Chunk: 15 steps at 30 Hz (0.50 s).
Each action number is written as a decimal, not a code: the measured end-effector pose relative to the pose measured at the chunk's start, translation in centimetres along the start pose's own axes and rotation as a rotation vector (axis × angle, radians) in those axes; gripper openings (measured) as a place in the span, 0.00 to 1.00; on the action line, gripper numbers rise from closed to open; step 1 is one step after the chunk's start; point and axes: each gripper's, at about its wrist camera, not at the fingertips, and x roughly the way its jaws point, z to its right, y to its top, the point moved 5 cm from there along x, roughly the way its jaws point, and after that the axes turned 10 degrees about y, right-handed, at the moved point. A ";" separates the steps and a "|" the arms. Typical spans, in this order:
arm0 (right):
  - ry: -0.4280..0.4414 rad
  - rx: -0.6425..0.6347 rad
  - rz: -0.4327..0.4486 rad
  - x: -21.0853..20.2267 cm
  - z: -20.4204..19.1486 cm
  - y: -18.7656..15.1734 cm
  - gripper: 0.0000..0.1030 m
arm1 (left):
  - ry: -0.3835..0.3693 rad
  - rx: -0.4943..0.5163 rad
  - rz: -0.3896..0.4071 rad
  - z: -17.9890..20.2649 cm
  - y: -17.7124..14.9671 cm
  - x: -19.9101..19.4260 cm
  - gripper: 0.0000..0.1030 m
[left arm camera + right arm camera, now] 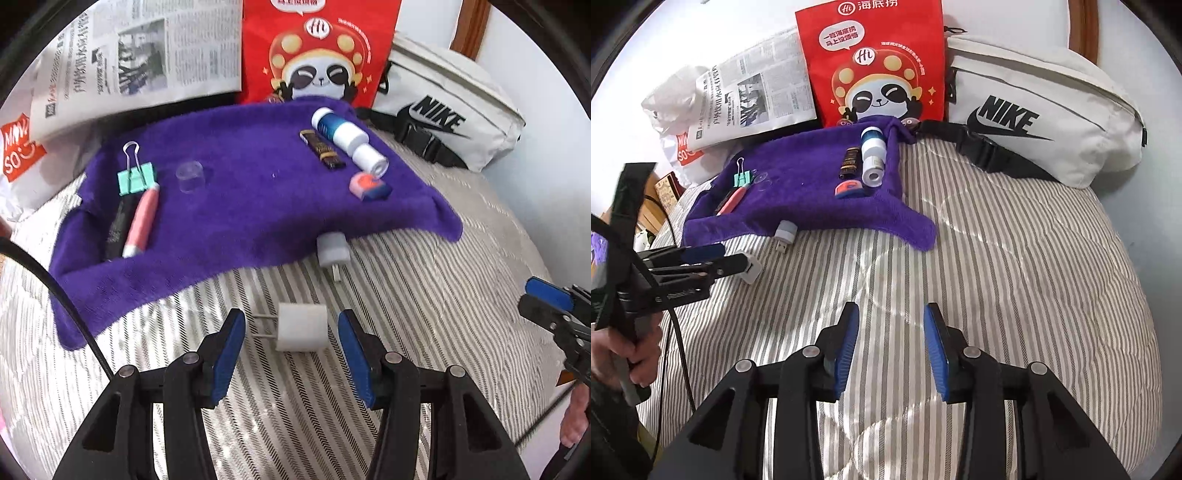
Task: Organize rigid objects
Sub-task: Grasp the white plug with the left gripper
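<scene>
My left gripper [291,332] is open around a white plug adapter [301,326] lying on the striped bedspread, one finger on each side, not touching it. A purple towel [240,214] behind holds a teal binder clip [136,177], a pink pen [142,221], a clear cap [189,176], a brown stick [323,149], a blue-white bottle [340,129], a white roll [369,157] and a pink-blue eraser [369,186]. A white USB plug [332,253] lies at the towel's front edge. My right gripper [890,343] is open and empty over the bedspread.
A red panda bag [875,62], a white Nike waist bag [1045,122] and a newspaper [757,99] stand at the back. A white plastic bag [676,122] lies at the back left. A black cable [66,306] crosses the left side.
</scene>
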 end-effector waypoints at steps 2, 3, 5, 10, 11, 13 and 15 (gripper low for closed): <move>0.007 0.002 -0.005 0.0 0.0 -0.4 0.35 | 0.021 -0.001 -0.012 0.2 -0.2 0.7 0.49; 0.008 0.003 -0.007 0.1 -0.1 -0.6 0.35 | 0.026 -0.002 -0.015 0.2 -0.3 0.9 0.49; 0.015 0.002 -0.012 0.1 -0.1 -0.9 0.35 | 0.030 -0.004 -0.020 0.4 -0.4 1.3 0.49; 0.027 -0.004 -0.023 0.3 -0.3 -1.5 0.35 | 0.076 0.023 -0.005 1.1 -0.4 1.7 0.42; 0.029 -0.005 -0.027 0.5 -0.3 -1.6 0.35 | 0.083 0.027 -0.002 1.2 -0.3 1.7 0.41; 0.028 -0.007 -0.034 0.7 -0.4 -1.6 0.35 | 0.076 0.029 0.000 1.1 -0.4 1.6 0.41; 0.029 -0.012 -0.040 1.0 -0.6 -1.5 0.35 | 0.064 0.023 -0.002 1.0 -0.4 1.5 0.41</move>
